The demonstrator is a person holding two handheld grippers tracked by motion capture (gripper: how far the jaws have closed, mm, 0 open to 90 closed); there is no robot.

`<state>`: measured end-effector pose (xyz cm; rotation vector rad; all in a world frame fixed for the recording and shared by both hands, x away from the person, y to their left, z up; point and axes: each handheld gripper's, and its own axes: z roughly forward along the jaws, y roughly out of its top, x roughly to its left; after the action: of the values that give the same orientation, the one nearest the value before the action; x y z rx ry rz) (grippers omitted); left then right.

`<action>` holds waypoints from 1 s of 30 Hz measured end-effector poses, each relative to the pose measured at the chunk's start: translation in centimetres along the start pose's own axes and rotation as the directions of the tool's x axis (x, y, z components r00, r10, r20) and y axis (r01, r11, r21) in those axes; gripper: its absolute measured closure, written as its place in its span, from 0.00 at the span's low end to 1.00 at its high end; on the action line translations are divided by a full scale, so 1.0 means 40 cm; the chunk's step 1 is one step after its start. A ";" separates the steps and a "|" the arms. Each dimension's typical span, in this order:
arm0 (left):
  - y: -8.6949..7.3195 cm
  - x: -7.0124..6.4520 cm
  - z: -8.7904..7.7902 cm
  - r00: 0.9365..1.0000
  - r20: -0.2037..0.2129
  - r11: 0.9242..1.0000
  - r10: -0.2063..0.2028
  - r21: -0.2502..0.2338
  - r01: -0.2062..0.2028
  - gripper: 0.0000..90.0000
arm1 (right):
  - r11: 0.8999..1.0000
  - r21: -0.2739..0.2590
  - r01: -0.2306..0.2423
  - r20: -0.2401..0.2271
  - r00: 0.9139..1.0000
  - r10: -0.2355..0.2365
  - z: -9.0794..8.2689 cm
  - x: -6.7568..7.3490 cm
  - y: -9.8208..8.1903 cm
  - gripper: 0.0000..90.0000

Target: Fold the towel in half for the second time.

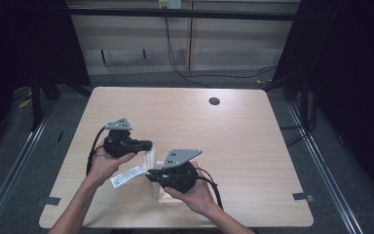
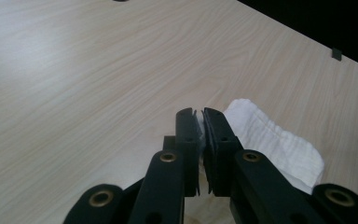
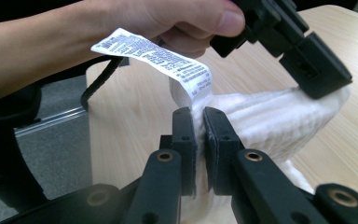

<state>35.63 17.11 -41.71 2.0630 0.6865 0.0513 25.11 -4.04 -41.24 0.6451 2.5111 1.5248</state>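
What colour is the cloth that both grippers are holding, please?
White, with a ribbed weave; the cloth shows best in the right gripper view.

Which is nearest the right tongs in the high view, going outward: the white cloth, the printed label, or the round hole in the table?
1. White cloth: clamped in the right tongs.
2. Printed label: just to their left, hanging from the cloth.
3. Round hole: far side of the table.

One bench. Two hand-held grippers: the left hand-held gripper and the right hand-held gripper. One white cloth, bearing one printed label. One round hole in the bench top, toward 12 o'clock.
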 end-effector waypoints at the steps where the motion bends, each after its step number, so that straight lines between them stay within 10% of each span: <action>1: 0.002 -0.002 0.009 1.000 0.003 1.000 -0.001 0.005 0.001 0.95 | 1.000 0.002 -0.007 0.012 1.000 0.006 -0.005 0.000 -0.004 0.93; 30: 0.040 -0.072 0.228 0.993 0.120 0.995 0.016 0.097 -0.027 0.95 | 0.990 0.021 -0.139 0.098 0.986 0.136 -0.126 -0.043 -0.168 0.93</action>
<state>36.61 8.04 -44.95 2.1488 0.6035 -0.0950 23.07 -11.54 -44.88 0.8909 2.4662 1.4648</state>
